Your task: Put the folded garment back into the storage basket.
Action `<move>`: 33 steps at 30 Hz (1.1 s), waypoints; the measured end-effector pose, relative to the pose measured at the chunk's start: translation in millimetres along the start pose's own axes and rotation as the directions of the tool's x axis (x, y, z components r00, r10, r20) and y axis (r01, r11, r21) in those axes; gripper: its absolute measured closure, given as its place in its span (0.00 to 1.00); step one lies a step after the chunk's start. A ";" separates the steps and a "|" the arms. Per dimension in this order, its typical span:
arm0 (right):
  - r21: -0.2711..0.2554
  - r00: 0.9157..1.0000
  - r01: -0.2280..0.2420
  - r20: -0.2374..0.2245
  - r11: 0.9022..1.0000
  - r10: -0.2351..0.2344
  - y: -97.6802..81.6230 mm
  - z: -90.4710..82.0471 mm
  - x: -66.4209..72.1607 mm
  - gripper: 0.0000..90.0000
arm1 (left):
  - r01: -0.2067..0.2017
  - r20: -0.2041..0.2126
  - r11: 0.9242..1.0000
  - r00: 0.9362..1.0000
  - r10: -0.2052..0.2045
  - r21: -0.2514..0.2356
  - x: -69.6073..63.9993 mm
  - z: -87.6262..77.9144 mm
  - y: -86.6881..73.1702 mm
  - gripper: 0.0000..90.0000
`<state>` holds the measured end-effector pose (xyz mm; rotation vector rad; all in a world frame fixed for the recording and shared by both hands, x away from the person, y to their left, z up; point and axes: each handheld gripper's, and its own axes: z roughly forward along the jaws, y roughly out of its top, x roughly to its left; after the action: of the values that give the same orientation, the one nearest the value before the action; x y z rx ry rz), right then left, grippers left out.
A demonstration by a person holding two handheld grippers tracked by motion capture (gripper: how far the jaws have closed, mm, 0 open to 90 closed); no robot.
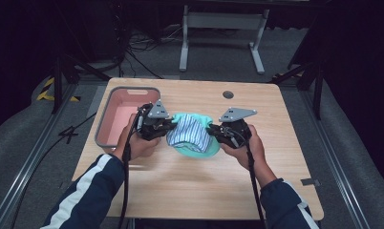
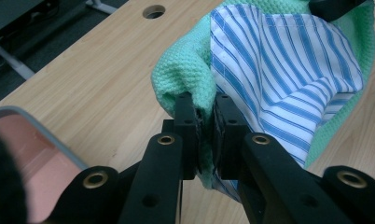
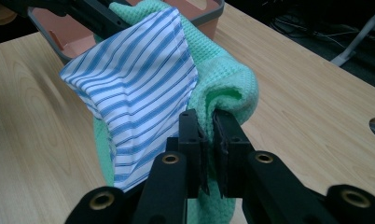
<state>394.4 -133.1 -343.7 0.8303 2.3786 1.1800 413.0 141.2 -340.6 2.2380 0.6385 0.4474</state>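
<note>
Green waffle-knit cloth [image 1: 192,149] with blue-striped white fabric [image 1: 190,133] hangs between two grippers.
Left gripper [image 2: 204,122] and right gripper [image 3: 208,133] each clench an edge above the wooden surface [image 1: 190,191].

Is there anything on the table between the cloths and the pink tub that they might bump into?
Nothing visible does. The green waffle cloth and the blue-striped white cloth hang between the left gripper and right gripper, both clamped on them. Only bare wooden table lies between them and the grey-rimmed pink tub.
</note>
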 end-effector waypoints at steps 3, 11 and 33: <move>-0.001 1.000 0.002 -0.003 1.000 -0.002 5.7 4.9 1.7 0.91 | 0.013 -0.013 1.000 1.000 -0.013 0.002 5.4 -4.6 -2.1 0.91; 0.000 1.000 0.018 -0.006 1.000 -0.018 29.9 22.6 9.8 0.91 | 0.041 -0.058 0.999 0.997 -0.040 0.009 22.3 -21.1 -6.6 0.91; -0.036 0.997 0.025 -0.068 0.999 -0.028 75.4 56.8 25.7 0.91 | 0.084 -0.125 0.996 0.989 -0.082 0.009 58.8 -73.5 -21.7 0.91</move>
<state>431.8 -46.5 -317.6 0.7565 2.4080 1.2549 418.0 229.4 -301.6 2.2000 0.7988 0.5453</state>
